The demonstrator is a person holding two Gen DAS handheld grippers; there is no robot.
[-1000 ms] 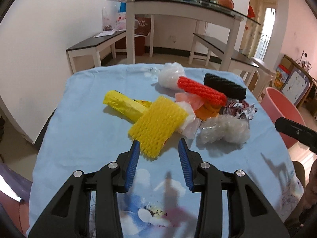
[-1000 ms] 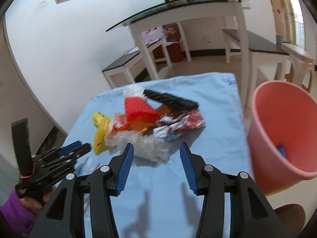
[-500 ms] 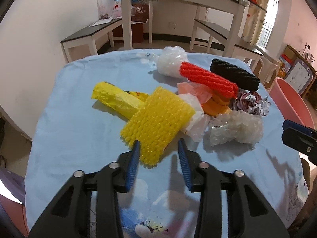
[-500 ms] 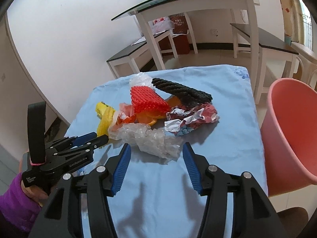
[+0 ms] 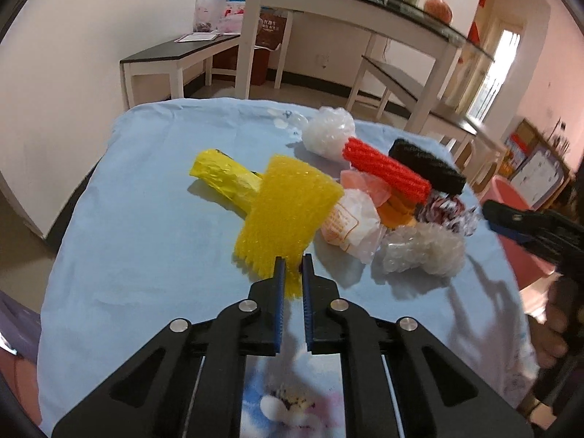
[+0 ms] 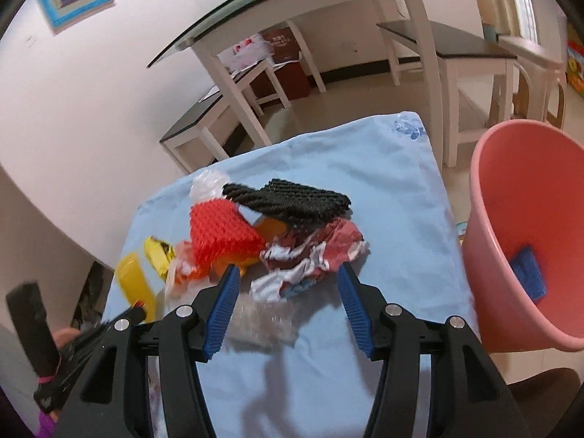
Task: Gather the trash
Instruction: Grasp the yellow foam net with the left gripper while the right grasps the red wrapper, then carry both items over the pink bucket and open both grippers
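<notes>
While its jaws are closing, the left tool (image 5: pixel 292 261) pinches the near edge of the yellow foam net sleeve (image 5: pixel 288 215), which lies on the blue-clothed tabletop (image 5: pixel 146 226) at the left of the trash pile. Beside it lie a yellow crumpled wrapper (image 5: pixel 224 177), a red foam net sleeve (image 5: pixel 387 173) and a black foam net sleeve (image 5: pixel 425 168). The right tool (image 6: pixel 288 294) stands spread, jaws opening, with a clear crumpled plastic bag (image 6: pixel 262 323) lying between its fingers, untouched. A pink plastic bucket (image 6: pixel 511 189) stands just right of the tabletop.
</notes>
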